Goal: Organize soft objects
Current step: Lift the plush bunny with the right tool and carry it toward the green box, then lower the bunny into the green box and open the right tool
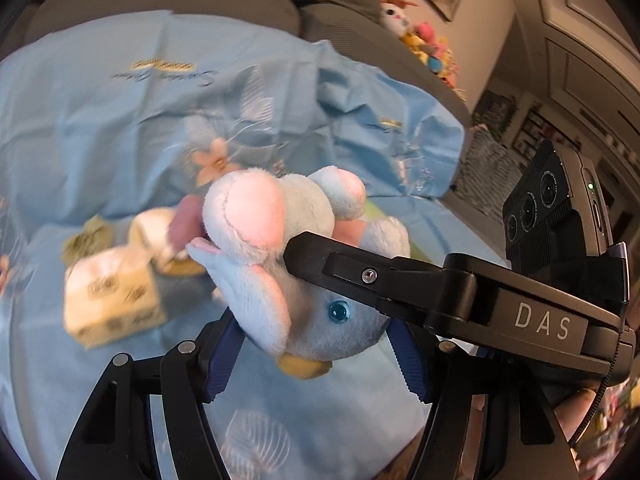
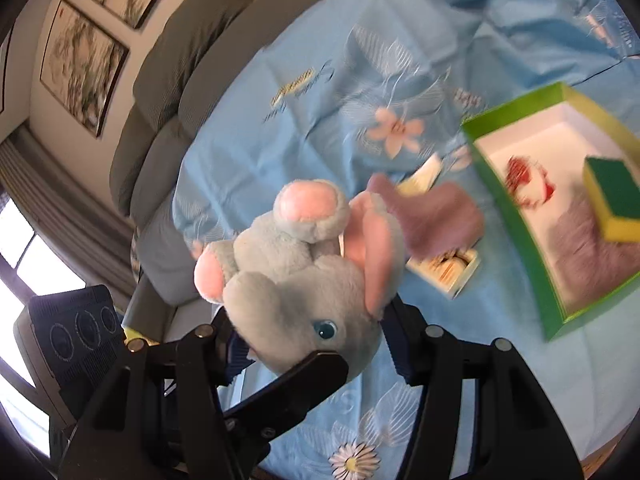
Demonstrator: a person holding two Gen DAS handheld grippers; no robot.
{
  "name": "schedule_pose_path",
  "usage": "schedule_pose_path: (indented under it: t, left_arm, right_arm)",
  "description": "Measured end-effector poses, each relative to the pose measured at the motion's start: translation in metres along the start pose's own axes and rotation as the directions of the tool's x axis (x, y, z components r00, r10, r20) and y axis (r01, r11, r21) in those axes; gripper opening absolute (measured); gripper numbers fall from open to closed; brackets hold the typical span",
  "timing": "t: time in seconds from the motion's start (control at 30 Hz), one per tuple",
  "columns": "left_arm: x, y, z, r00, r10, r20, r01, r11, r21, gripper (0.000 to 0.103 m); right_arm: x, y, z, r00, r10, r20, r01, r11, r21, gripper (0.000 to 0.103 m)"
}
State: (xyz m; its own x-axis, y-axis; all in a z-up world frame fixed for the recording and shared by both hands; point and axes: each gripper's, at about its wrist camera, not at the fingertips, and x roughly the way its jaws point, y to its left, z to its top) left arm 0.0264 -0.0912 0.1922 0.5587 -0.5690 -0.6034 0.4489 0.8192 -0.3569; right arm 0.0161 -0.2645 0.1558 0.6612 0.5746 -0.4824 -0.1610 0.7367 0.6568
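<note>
Blue sheet point(image 2: 304, 92) covers the whole work surface, floral print, so everything sits on soft cloth; grey sofa point(image 1: 168, 4) behind it.

Green tray point(image 2: 516, 204) lies to my right on the sheet, white inside, open side up. I read it as the drop spot for soft things: a sponge point(image 2: 614, 196) and a mauve cloth point(image 2: 588, 256) already lie in it, plus a red-and-white item too blurred to name.

Elephant point(image 1: 288, 280), the plush I'm moving, hangs in the air above the sheet, well clear of it, feet up and head toward the cameras. Both tongs are on it, so it is carried between two grips, probably because it is bulky and floppy.

Left tongs point(image 1: 316, 344) are clamped on the head, blue pads pressed into the plush on each side. Right tongs point(image 2: 312, 344) are clamped on it too, from the other side, at the head below the ear; one right finger crosses the left view over the elephant's cheek.

Second mauve cloth point(image 2: 436, 216) lies loose outside the tray, over small cream boxes point(image 2: 444, 272). Those look stiff, so I guess they stay.

Next, by my judgement: swing the elephant over the tray and release.
</note>
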Motion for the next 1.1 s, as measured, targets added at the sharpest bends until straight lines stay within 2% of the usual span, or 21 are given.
schedule_pose_path:
  t: [0.27, 0.47, 0.73, 0.93, 1.1]
  left_arm:
    - [0.055, -0.021, 0.037, 0.996, -0.086, -0.018, 0.088, 0.994, 0.067, 0.069]
    - [0.107, -0.036, 0.054, 0.986, -0.147, -0.073, 0.154, 0.984, 0.093, 0.069]
    - [0.17, -0.05, 0.053, 0.962, -0.226, -0.153, 0.241, 0.966, 0.094, 0.069]
    - [0.198, -0.052, 0.045, 0.948, -0.245, -0.202, 0.262, 0.963, 0.065, 0.069]
    - [0.207, -0.047, 0.041, 0.945, -0.227, -0.235, 0.246, 0.968, 0.052, 0.069]
  right_arm:
    - [-0.012, -0.038, 0.041, 0.994, -0.063, 0.088, 0.059, 0.997, 0.042, 0.057]
    - [-0.013, -0.079, 0.066, 0.985, -0.123, 0.12, 0.109, 0.988, 0.109, 0.057]
    - [-0.014, -0.138, 0.081, 0.965, -0.222, 0.136, 0.191, 0.959, 0.208, 0.057]
    - [-0.009, -0.168, 0.081, 0.955, -0.277, 0.109, 0.238, 0.93, 0.279, 0.057]
    - [-0.003, -0.182, 0.079, 0.953, -0.292, 0.081, 0.255, 0.917, 0.306, 0.057]
